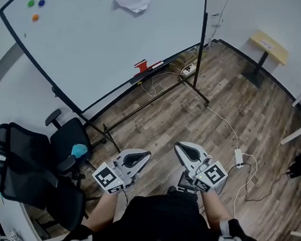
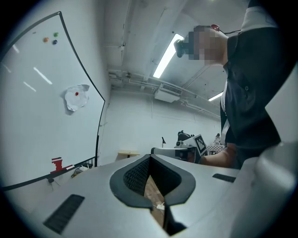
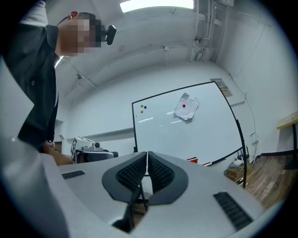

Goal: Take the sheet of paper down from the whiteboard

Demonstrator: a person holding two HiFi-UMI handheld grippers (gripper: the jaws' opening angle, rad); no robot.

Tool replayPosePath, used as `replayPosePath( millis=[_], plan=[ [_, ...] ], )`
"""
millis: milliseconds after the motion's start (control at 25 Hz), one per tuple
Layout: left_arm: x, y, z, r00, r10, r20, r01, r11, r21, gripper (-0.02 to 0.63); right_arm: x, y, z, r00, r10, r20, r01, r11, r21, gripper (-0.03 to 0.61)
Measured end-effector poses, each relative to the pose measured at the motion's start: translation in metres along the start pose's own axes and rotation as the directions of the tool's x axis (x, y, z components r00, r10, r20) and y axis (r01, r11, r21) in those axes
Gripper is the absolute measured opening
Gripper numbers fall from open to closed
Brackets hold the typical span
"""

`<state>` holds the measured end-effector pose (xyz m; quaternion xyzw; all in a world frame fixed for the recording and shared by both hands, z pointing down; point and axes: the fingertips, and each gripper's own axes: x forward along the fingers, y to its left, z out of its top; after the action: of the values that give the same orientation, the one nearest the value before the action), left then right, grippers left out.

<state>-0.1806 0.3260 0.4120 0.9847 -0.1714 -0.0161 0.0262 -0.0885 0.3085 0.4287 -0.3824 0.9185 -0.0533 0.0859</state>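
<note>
Wood-plank floor, whiteboard stand, two black office chairs, trailing white cable, small side table

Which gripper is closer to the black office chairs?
Left. The left gripper sits just right of the black office chairs in the head view; the right gripper is farther right, beyond the left one.

Office or lab-type workroom: big whiteboard on a floor stand, black mesh office chairs, wood-look floor, small side table, power strip with loose cables, strip lights and bare pipes on white ceiling.
</note>
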Motion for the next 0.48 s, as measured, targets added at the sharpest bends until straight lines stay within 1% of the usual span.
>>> replayPosePath(
  millis=[200,320,480],
  plan=[
    [0.026,0.021,-0.006,0.999,0.037,-0.01,-0.037,0.999,-0.023,0.012,0.016,-0.031,-0.001,0.999,0.041,-0.025,-0.041,0.999,-0.036,0.021],
    [0.034,0.03,-0.012,0.999,0.048,-0.025,-0.048,0.998,-0.031,0.012,0.023,-0.043,-0.007,0.999,0.043,-0.033,-0.044,0.999,-0.024,0.021],
    [0.038,0.057,-0.015,0.998,0.062,-0.007,-0.062,0.997,-0.053,0.012,0.039,-0.059,-0.019,0.997,0.046,-0.067,-0.047,0.999,-0.015,0.021]
  ],
)
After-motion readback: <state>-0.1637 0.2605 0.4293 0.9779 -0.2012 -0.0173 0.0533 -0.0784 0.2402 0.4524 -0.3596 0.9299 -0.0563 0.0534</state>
